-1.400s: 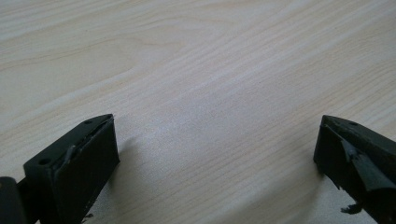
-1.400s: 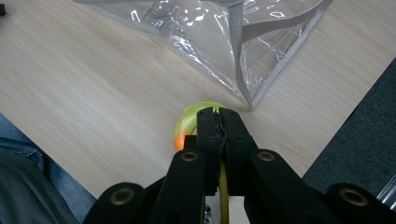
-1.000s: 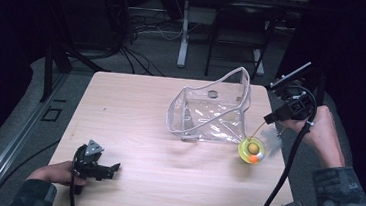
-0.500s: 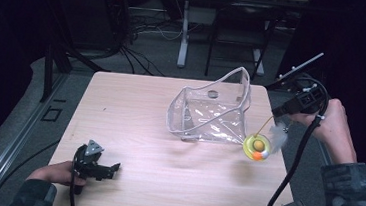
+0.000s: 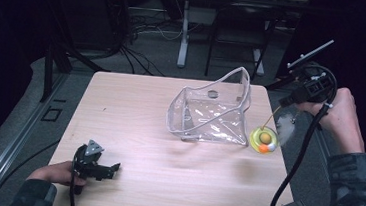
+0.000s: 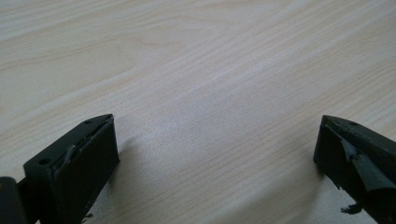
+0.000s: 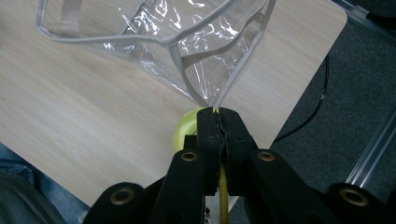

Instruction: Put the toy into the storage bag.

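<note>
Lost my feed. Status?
Right gripper shut on yellow toy's stick, toy hanging beside clear bag. Left gripper open, resting on table. Nothing blocking.

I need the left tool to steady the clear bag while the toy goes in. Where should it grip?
Grip the clear bag by its low front-left rim, coming from the near left. That rim sits nearest the open left tool, away from the toy.
</note>
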{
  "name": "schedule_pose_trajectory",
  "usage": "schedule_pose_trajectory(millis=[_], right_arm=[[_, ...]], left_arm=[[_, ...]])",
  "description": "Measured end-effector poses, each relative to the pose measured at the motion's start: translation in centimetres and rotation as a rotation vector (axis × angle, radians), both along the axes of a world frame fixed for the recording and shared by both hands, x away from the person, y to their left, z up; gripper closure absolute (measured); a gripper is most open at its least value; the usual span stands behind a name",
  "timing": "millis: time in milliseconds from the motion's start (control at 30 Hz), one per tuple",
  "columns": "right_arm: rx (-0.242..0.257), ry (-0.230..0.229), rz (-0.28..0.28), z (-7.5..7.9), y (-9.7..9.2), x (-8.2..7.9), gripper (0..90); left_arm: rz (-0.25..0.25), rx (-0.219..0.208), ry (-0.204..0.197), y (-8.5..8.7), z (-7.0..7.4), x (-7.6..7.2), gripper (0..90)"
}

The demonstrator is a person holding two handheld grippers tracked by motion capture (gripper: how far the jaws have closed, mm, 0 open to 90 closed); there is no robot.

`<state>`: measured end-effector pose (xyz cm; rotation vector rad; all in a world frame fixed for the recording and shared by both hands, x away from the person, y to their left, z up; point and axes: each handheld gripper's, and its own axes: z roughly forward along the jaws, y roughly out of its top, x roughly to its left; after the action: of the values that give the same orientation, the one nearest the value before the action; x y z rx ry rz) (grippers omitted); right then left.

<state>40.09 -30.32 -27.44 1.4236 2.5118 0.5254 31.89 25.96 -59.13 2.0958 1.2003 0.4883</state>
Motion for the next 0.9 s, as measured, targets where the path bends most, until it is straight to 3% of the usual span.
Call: schedule_pose_trajectory(millis=[600,900], right_arm=[[-0.014,-0.042,-0.041,3.2,-0.2,2.1,87.9],[-0.013,-0.057,-0.062,4.1,-0.7,2.6,87.9]], left_arm=[[0.000,0.000,0.000,0.0,0.0,0.0,0.0],[0.000,0.000,0.000,0.0,0.0,0.0,0.0]])
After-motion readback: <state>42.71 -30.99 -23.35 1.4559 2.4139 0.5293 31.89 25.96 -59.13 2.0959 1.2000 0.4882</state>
